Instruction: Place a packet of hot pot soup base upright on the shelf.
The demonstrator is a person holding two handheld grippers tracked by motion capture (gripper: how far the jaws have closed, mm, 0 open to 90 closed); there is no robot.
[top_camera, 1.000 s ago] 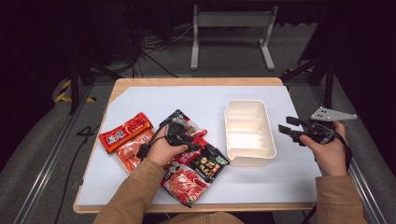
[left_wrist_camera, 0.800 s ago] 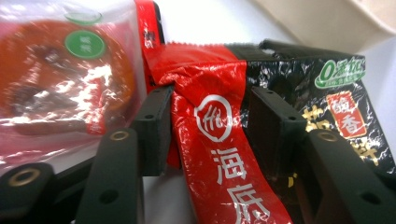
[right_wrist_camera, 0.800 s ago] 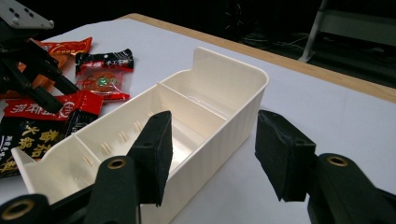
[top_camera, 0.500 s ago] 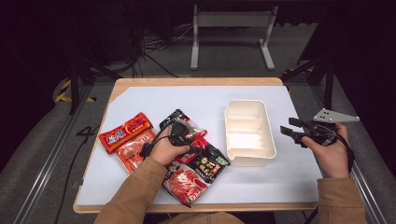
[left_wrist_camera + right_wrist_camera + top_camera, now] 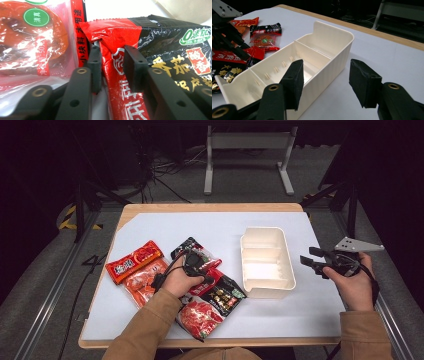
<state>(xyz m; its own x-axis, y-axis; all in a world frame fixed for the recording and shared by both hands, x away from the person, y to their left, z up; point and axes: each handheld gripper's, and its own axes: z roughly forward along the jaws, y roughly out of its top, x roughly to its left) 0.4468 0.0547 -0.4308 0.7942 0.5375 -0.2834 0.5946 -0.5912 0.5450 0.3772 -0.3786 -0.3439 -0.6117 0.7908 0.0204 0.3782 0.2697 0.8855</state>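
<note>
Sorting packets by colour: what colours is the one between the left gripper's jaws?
Red and black packet with yellow characters; the left gripper view shows it best.

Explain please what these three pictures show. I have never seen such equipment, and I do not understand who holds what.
A person sits at a table and holds hand-operated tongs in each hand. One picture looks down from above; the other two come from cameras riding on each tool. The left tongs have just been closing and now pinch a red and black snack packet, among several packets lying on the table. The right tongs are open and hold nothing, waiting beside a white tray with compartments, which has nothing in it.
</note>
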